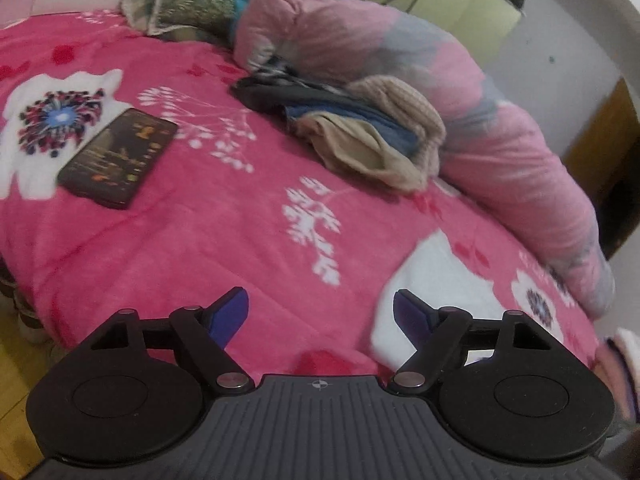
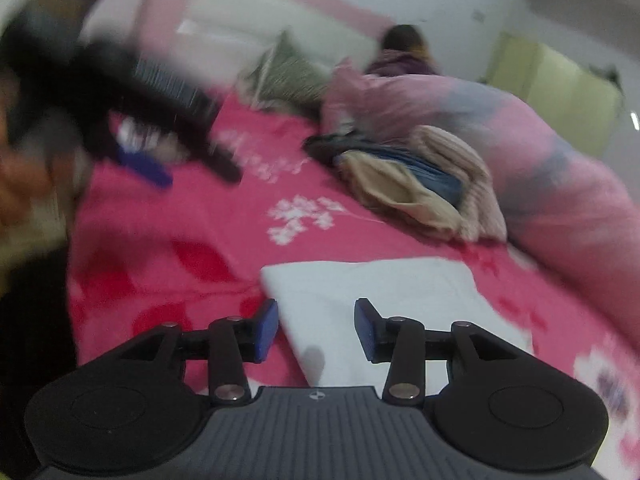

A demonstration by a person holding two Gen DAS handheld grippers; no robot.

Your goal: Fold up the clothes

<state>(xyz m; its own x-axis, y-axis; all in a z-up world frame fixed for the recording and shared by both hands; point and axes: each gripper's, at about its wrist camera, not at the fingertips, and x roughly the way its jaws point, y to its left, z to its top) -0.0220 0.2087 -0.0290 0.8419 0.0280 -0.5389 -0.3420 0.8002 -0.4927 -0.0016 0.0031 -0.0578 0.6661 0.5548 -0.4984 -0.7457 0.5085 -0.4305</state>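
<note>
Both grippers are hovering with jaws apart, the right gripper (image 2: 316, 326) over a flat folded white cloth (image 2: 384, 300), the left gripper (image 1: 320, 316) over the pink blanket (image 1: 180, 240), so whichever garment from the pile (image 1: 360, 128) is being handled wants gripping by its edge

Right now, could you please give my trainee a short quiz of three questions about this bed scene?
1. True or false: the right gripper is open above the folded white cloth.
2. Which lies flat on the pink bedspread, away from the pile of unfolded clothes?
A. a book
B. a dark phone
C. a plate
3. Fill in the missing word: the left gripper is open and holds ____.

Key
1. True
2. B
3. nothing
</note>
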